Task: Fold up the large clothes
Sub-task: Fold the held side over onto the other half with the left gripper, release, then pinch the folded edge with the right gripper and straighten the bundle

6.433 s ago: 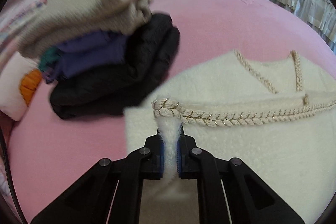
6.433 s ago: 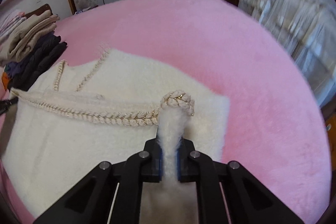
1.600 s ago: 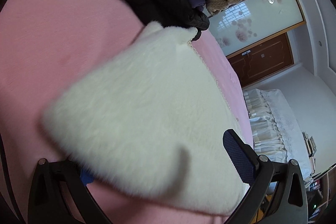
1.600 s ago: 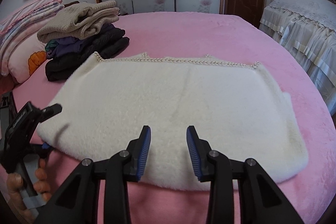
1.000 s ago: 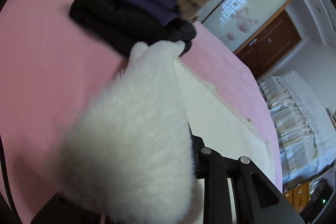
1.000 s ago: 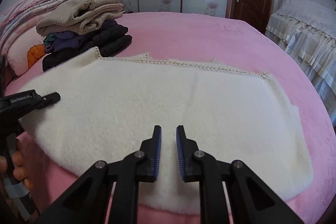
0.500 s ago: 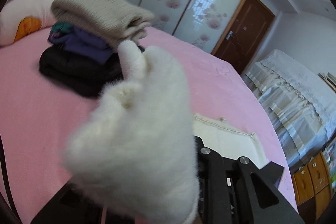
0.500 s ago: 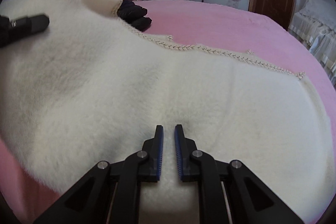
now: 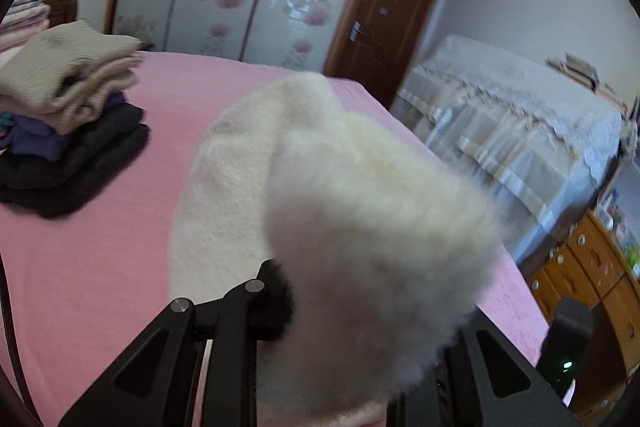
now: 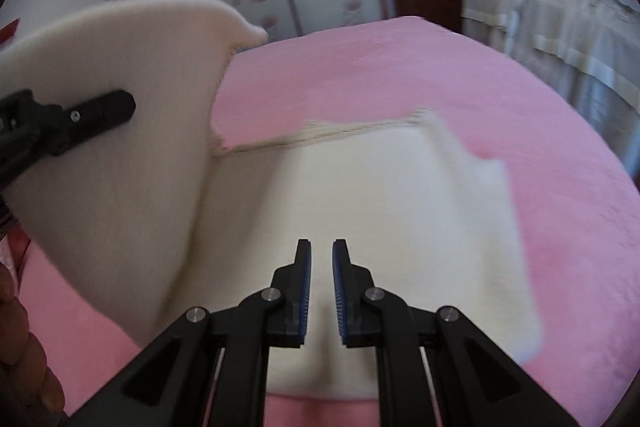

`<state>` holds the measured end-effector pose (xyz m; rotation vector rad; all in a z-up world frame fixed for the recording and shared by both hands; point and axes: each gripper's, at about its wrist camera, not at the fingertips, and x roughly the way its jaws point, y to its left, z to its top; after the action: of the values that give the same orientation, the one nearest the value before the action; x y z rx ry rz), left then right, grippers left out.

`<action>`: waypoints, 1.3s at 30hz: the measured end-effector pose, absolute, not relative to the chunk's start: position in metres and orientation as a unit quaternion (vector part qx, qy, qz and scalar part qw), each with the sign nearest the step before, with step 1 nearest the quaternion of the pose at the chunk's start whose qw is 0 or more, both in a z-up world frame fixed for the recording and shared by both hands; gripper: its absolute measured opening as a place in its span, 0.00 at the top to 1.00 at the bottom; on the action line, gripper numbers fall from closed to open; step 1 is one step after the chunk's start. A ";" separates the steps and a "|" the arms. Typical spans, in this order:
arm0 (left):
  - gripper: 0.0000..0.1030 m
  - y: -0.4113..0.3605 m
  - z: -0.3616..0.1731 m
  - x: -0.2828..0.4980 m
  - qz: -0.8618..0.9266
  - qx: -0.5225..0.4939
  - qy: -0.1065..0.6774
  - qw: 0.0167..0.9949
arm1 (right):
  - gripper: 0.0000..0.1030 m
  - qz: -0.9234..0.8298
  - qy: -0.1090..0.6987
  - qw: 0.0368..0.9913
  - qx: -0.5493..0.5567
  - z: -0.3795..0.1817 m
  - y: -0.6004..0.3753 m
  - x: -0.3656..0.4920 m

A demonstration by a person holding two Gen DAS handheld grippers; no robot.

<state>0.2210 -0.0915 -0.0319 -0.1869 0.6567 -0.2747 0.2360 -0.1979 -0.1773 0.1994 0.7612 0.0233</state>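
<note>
A large white fluffy garment (image 10: 360,195) with braided trim (image 10: 320,135) lies on the pink bed (image 10: 440,75). Its left part (image 10: 120,167) is lifted upright off the bed. My left gripper (image 9: 360,307) is shut on that raised edge, and the fluffy cloth (image 9: 340,187) hides its fingertips in the left wrist view. One left finger (image 10: 100,111) shows against the raised cloth in the right wrist view. My right gripper (image 10: 321,247) hovers low over the flat middle of the garment, beside the crease. Its jaws are shut to a thin slit with nothing between them.
A stack of folded clothes (image 9: 68,123), beige on purple on black, sits at the bed's far left. A second bed with a lace cover (image 9: 520,107) and a wooden dresser (image 9: 592,267) stand to the right. A person's hand (image 10: 20,339) shows at lower left.
The left gripper has raised the garment's left side and swung it to the right over the rest. The right gripper closed its jaws and moved forward over the garment's middle.
</note>
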 end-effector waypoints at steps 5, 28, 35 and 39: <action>0.80 -0.160 -0.081 0.224 -0.156 -0.022 0.377 0.912 | 0.90 -0.041 0.404 0.907 0.114 -0.199 -0.254 0.220; 0.15 -0.112 -0.045 0.145 -0.250 -0.100 0.383 0.884 | 0.60 0.017 0.377 0.885 0.274 -0.164 -0.304 0.188; 0.12 -0.042 -0.055 0.159 -0.097 -0.095 0.392 0.910 | 0.21 0.075 0.362 0.889 0.269 -0.133 -0.275 0.206; 0.12 -0.017 -0.075 0.169 -0.061 -0.105 0.409 0.905 | 0.16 0.087 0.390 0.887 0.232 -0.134 -0.249 0.231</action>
<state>0.1690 -0.0168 -0.0746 -0.2162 0.8441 -0.1260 0.2309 -0.2494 -0.1340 0.4830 0.8100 0.1807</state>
